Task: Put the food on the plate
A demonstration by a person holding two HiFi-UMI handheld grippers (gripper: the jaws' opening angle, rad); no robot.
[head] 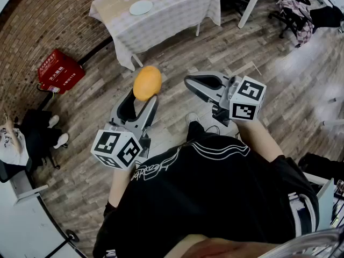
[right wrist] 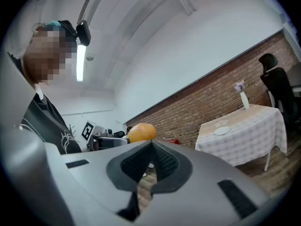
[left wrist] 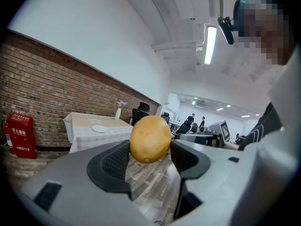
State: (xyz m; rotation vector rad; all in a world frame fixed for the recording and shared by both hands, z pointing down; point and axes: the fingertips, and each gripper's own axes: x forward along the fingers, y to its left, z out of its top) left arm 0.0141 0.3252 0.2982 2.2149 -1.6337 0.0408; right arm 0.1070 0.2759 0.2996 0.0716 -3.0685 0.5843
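left fingers partly hidden by the food, table cut by top edge, seated person cut by left edge

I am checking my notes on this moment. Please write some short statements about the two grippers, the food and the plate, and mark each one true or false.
1. The left gripper holds the yellow-orange food between its jaws. True.
2. The right gripper has its jaws wide apart. False: they are together, with nothing between them.
3. The food already lies on the plate. False: the plate sits bare on the table, and the food is in the air above the floor.
4. A red box stands on the floor by the brick wall. True.
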